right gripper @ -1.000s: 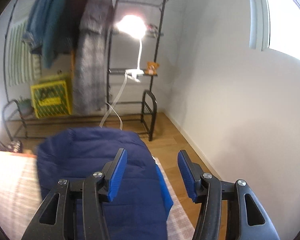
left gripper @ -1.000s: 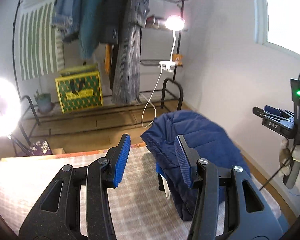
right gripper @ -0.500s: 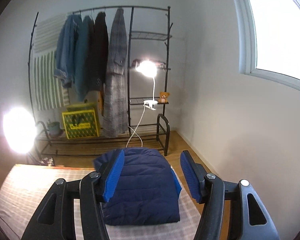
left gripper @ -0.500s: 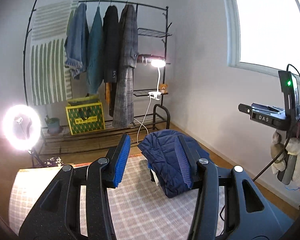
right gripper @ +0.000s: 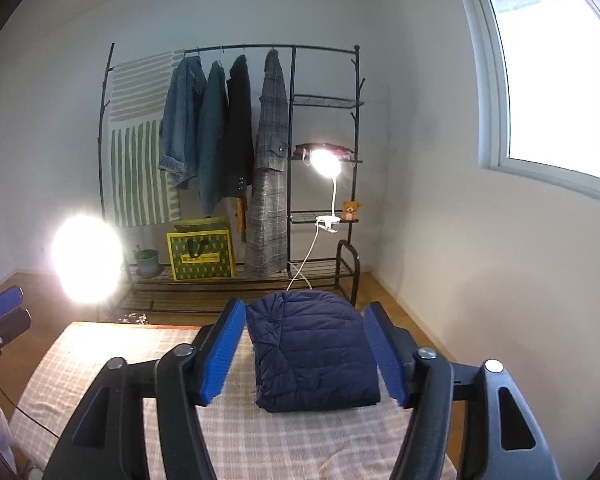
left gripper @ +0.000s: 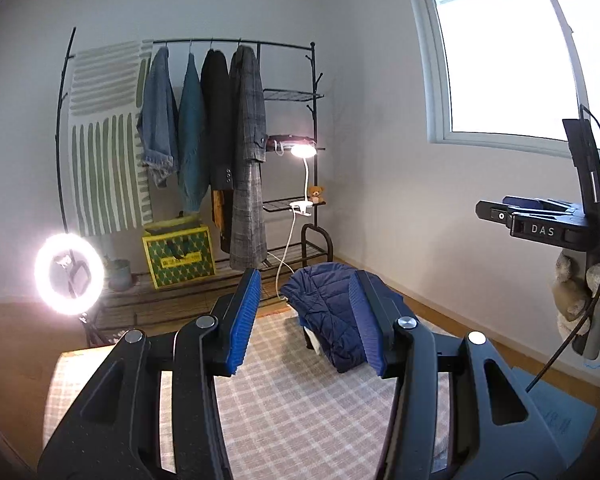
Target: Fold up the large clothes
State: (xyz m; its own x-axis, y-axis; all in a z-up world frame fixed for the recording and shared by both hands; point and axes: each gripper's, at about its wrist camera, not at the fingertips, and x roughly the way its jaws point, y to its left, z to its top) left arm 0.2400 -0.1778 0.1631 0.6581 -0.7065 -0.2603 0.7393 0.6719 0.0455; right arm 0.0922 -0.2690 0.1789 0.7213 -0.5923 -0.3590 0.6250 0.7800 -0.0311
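Navy quilted jacket (right gripper: 314,350), folded into a compact bundle, lies on the checked cloth (right gripper: 112,364) at lower centre of the right wrist view; in the left wrist view the same jacket (left gripper: 332,312) sits right of centre, at the far right part of the cloth (left gripper: 296,400), with a pale inner layer showing at its near left edge. Right gripper (right gripper: 306,354) fills the lower frame, its blue-padded fingers (right gripper: 222,354) spread wide, released and holding nothing, with the jacket seen between them but farther off. Left gripper (left gripper: 306,322) is likewise spread and empty, its blue pads (left gripper: 244,318) framing the cloth and the jacket's left side. In the left wrist view the right gripper (left gripper: 540,222) appears at mid right, side-on, marked "DAS", held by a gloved hand (left gripper: 580,292). In the right wrist view a blue pad of the left gripper (right gripper: 2,304) enters at the left edge. Behind, at centre, stands a black clothes rack (right gripper: 292,160) bearing a denim jacket (right gripper: 182,128), a teal sweater (right gripper: 212,140), a black coat (right gripper: 240,132) and a grey plaid coat (right gripper: 270,184). A yellow-green bag (right gripper: 202,256) rests on its lower shelf, a clip lamp (right gripper: 326,164) and small teddy bear (right gripper: 350,210) at its right shelves. A ring light (left gripper: 69,274) glows at left; a window (right gripper: 560,68) occupies the upper right.
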